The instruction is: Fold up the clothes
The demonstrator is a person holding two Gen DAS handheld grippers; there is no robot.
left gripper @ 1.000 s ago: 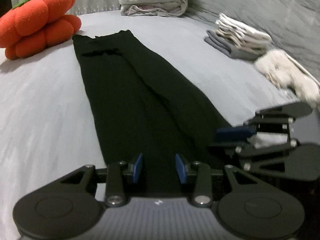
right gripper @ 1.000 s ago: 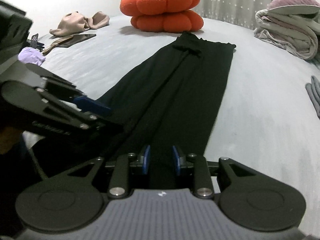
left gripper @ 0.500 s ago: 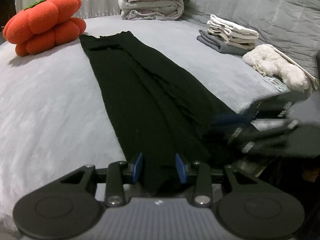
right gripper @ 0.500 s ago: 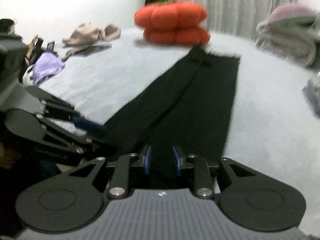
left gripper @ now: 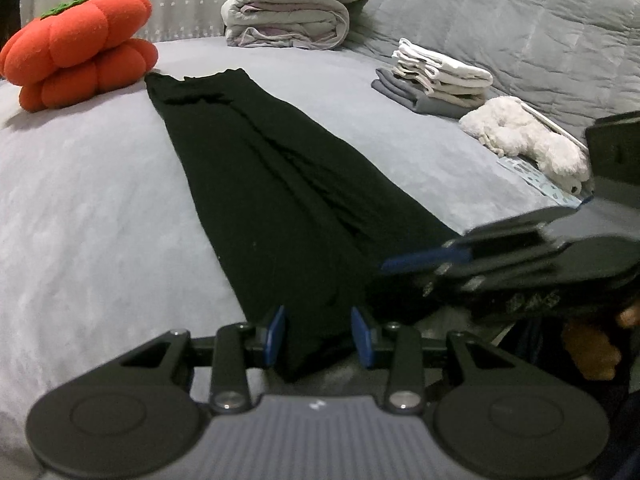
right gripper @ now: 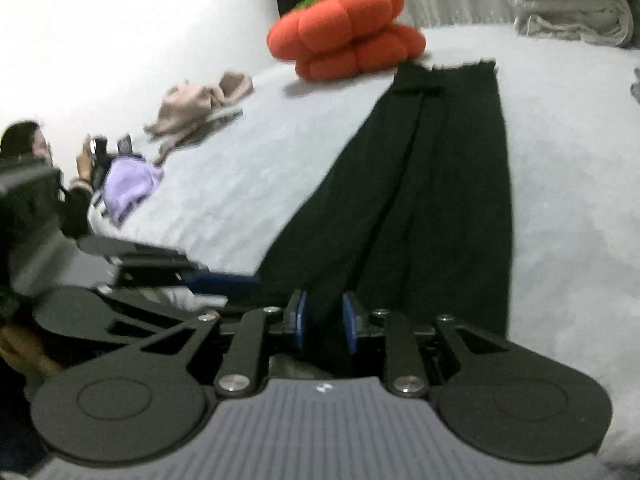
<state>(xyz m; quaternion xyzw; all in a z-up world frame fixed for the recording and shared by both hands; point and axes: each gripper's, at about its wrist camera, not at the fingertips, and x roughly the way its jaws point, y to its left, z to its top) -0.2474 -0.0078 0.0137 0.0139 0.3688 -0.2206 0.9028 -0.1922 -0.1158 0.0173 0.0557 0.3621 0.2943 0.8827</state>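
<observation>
A long black garment (left gripper: 272, 184) lies stretched lengthwise on the grey bed, its far end by the orange pumpkin cushion; it also shows in the right wrist view (right gripper: 432, 184). My left gripper (left gripper: 319, 334) is shut on the garment's near end, with cloth bunched between its blue pads. My right gripper (right gripper: 323, 320) is shut on the same near hem, a little to the right of the left one. Each gripper shows in the other's view, the right one (left gripper: 500, 260) and the left one (right gripper: 168, 272), side by side at the bed's near edge.
An orange pumpkin cushion (left gripper: 76, 52) sits at the far end. A folded blanket pile (left gripper: 292, 16), a stack of folded clothes (left gripper: 436, 76) and a white fluffy item (left gripper: 528, 136) lie to the right. A beige garment (right gripper: 200, 100) and a purple cloth (right gripper: 128, 184) lie left.
Both grippers have lifted the garment's near end and drawn it back towards the bed's near edge. The views have risen and tilted, and the cloth is pulled taut.
</observation>
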